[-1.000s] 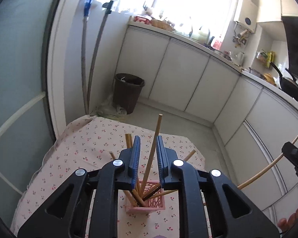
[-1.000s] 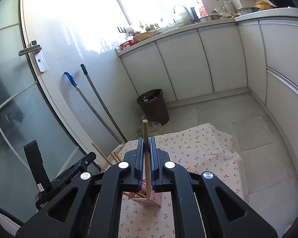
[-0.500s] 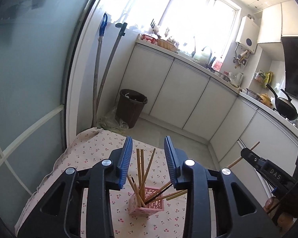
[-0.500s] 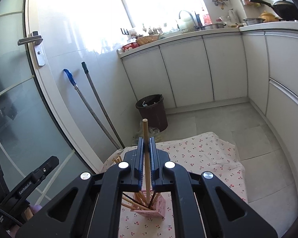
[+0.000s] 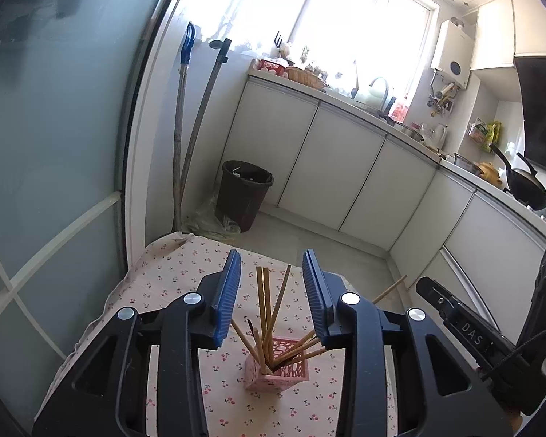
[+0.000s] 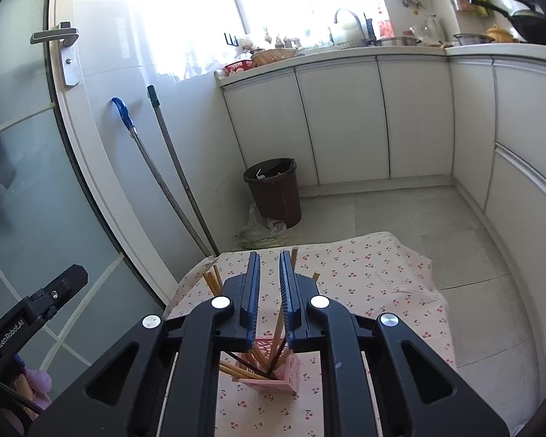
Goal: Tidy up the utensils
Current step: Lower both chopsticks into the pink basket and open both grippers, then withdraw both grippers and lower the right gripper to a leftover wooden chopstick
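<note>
A pink lattice holder [image 5: 278, 367] stands on the cherry-print cloth with several wooden chopsticks [image 5: 264, 302] fanned out of it. My left gripper [image 5: 270, 255] hovers above and behind it. Its jaws are opening, and the blue pads stand well apart around the sticks without touching any. My right gripper [image 6: 269, 255] hangs right over the same holder [image 6: 273, 375]. Its jaws are opening a narrow gap. One chopstick [image 6: 280, 327] leans loose beside the right pad, its lower end in the holder. My right gripper's finger [image 5: 451, 313] shows at the left wrist view's right edge.
The cloth-covered table [image 6: 382, 280] ends near a frosted glass door [image 6: 25, 182] on the left. Beyond it stand two mop handles [image 6: 171, 167], a brown bin [image 6: 275, 191] and white cabinets [image 6: 345, 120]. Bare tiled floor lies to the right.
The left jaws widened and drew back off their chopstick, which now stands in the holder. The right gripper moved over the holder and its jaws parted, so its chopstick tilted.
</note>
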Demonstrator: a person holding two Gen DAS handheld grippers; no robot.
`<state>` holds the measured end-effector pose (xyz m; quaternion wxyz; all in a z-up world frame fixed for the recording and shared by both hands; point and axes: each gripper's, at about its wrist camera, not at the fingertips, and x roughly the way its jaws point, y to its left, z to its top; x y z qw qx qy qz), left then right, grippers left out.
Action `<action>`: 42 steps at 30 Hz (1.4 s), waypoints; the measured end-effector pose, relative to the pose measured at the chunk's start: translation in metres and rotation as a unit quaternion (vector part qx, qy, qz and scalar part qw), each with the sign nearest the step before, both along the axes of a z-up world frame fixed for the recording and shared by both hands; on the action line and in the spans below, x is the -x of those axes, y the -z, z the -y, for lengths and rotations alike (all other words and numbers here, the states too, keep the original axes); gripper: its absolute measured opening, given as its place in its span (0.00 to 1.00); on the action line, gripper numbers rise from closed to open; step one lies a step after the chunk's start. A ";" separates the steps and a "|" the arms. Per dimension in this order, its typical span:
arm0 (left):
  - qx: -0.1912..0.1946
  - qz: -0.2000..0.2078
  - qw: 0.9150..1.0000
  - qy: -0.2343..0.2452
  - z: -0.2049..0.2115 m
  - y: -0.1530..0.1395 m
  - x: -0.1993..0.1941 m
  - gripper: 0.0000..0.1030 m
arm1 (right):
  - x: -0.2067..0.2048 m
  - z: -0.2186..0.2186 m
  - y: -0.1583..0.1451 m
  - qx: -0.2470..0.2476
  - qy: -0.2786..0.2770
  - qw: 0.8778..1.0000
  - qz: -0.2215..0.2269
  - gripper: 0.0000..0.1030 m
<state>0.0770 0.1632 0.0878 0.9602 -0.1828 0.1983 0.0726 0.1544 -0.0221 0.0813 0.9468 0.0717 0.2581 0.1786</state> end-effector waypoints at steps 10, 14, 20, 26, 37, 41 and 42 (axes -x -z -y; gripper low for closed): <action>-0.081 0.006 0.997 -0.019 0.047 0.017 0.026 0.81 | 0.037 0.040 0.018 0.037 0.056 0.998 0.004 0.43; -0.119 -0.008 0.993 -0.024 0.064 0.025 0.030 0.86 | 0.054 0.056 0.026 0.047 0.077 0.996 0.006 0.52; -0.145 0.017 0.989 -0.032 0.078 0.031 0.047 0.93 | 0.074 0.072 0.034 0.046 0.095 0.994 0.002 0.65; -0.159 0.032 0.986 -0.028 0.086 0.037 0.060 0.93 | 0.082 0.071 0.037 0.044 0.087 0.995 -0.001 0.65; -0.065 -0.022 0.998 -0.014 0.046 0.041 0.059 0.93 | 0.001 0.107 0.100 -0.156 0.021 0.961 -0.227 0.78; -0.032 -0.042 0.999 -0.011 0.031 0.048 0.070 0.93 | -0.071 0.101 0.141 -0.182 0.016 0.932 -0.313 0.53; -0.028 -0.044 0.999 -0.013 0.028 0.049 0.072 0.93 | -0.086 0.097 0.149 -0.179 0.013 0.929 -0.324 0.51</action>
